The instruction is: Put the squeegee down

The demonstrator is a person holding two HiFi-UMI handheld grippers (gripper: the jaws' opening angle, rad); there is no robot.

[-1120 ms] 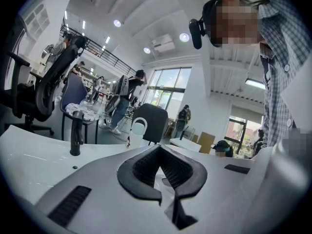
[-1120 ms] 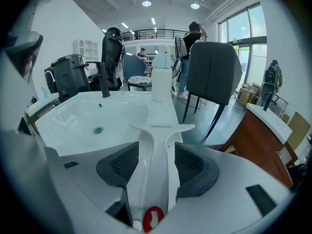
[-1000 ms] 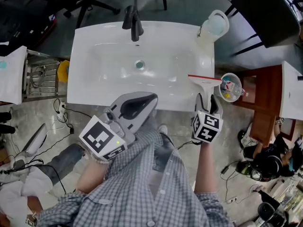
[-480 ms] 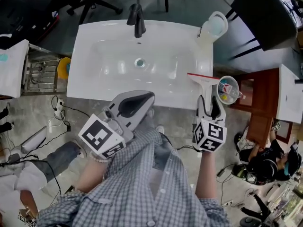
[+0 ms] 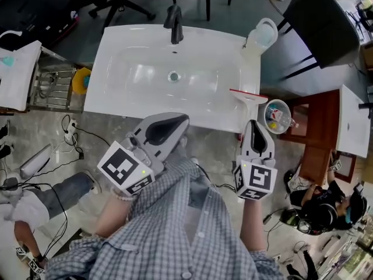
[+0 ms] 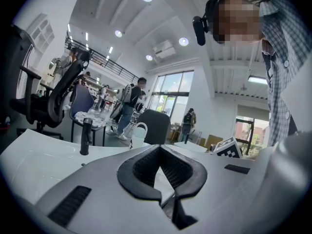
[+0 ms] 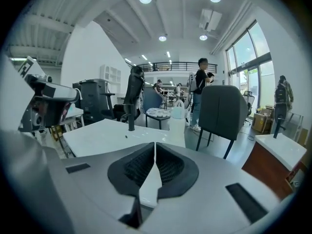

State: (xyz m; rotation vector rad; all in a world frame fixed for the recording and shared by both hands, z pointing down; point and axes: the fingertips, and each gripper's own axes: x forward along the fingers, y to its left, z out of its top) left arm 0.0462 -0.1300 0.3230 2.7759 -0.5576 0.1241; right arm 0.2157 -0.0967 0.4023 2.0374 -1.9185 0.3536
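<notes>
The squeegee [image 5: 248,96], red blade on a white handle, lies on the front right corner of the white sink [image 5: 134,107]. My right gripper [image 5: 255,122] hangs just in front of that corner, off the handle, its jaws shut with nothing between them. In the right gripper view the right gripper [image 7: 155,143] points over the sink [image 7: 107,133] and its own body hides the squeegee. My left gripper [image 5: 185,119] hovers at the sink's front edge, shut and empty. The left gripper view shows the left gripper [image 6: 159,146] with its tips together.
A black faucet [image 5: 173,25] stands at the sink's back and a clear plastic jug [image 5: 262,37] at its back right corner. A small bucket of items [image 5: 275,114] sits by a wooden cabinet [image 5: 317,133] on the right. A wire rack [image 5: 52,89] stands on the left.
The right gripper stood open around the squeegee's handle; it has drawn back toward me, risen and shut. The squeegee stays on the sink corner. The left gripper has barely shifted.
</notes>
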